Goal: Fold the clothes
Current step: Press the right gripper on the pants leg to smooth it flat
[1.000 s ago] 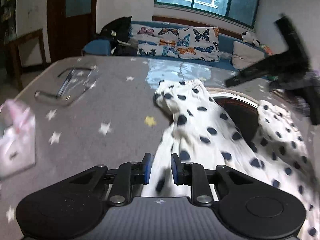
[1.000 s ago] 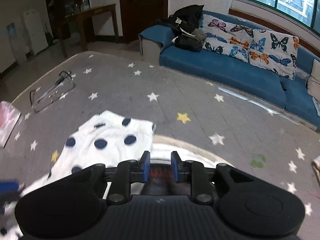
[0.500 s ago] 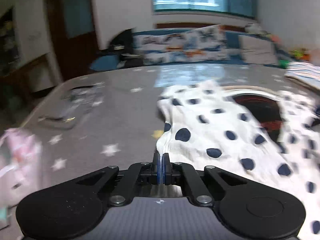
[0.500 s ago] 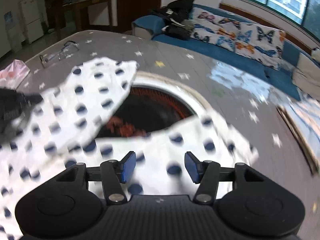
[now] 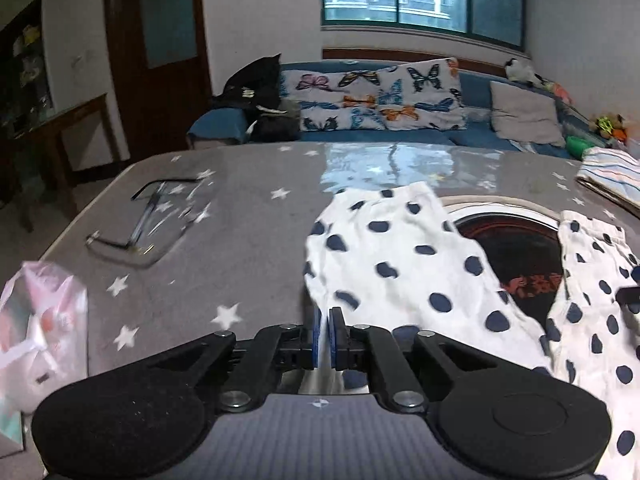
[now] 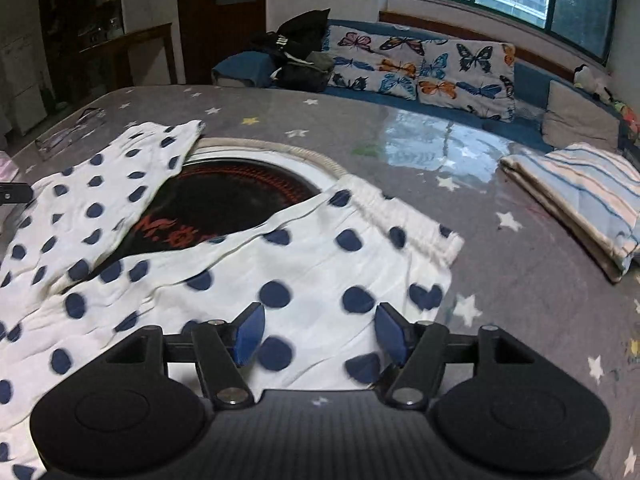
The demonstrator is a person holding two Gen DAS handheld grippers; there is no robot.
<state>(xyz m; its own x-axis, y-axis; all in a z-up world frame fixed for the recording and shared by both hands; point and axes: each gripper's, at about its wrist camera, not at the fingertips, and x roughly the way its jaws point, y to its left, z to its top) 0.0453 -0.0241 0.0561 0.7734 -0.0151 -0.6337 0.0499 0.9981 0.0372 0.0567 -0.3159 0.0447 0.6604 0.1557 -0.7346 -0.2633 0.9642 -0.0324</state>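
across the middle of the grey star-printed tabletop (image 6: 520, 280) lies a white cotton garment with dark blue polka dots (image 6: 280, 264), spread loosely and partly wrinkled. it looks like a pair of shorts or trousers: an elastic gathered waistband runs along its far right edge in the right wrist view, and 1 leg stretches away to the left. the cloth drapes over part of a round black burner plate with red markings (image 6: 224, 200), set into the table inside a pale ring; the dark plate shows in the gap between the 2 spotted parts.

the left gripper (image 5: 324, 336) has its blue pads pressed together on a pinch of the garment's near edge, with a thin fold of white cloth between them. the right gripper (image 6: 318, 334) hangs just above the waistband end of the garment, its blue pads spread wide apart with nothing between them but the spotted cloth below.

to the right, well apart from the garment, a folded blue-and-white striped cloth (image 6: 580, 200) rests on the table. near the far left edge lies a clear plastic hanger with a dark metal frame (image 5: 156, 216), and at the left rim a pink and white plastic bag (image 5: 36, 332). beyond the table stands a blue sofa (image 6: 532, 80) with butterfly-print cushions (image 6: 424, 64), a heap of black clothing (image 6: 296, 52) at its left end, and a window above.
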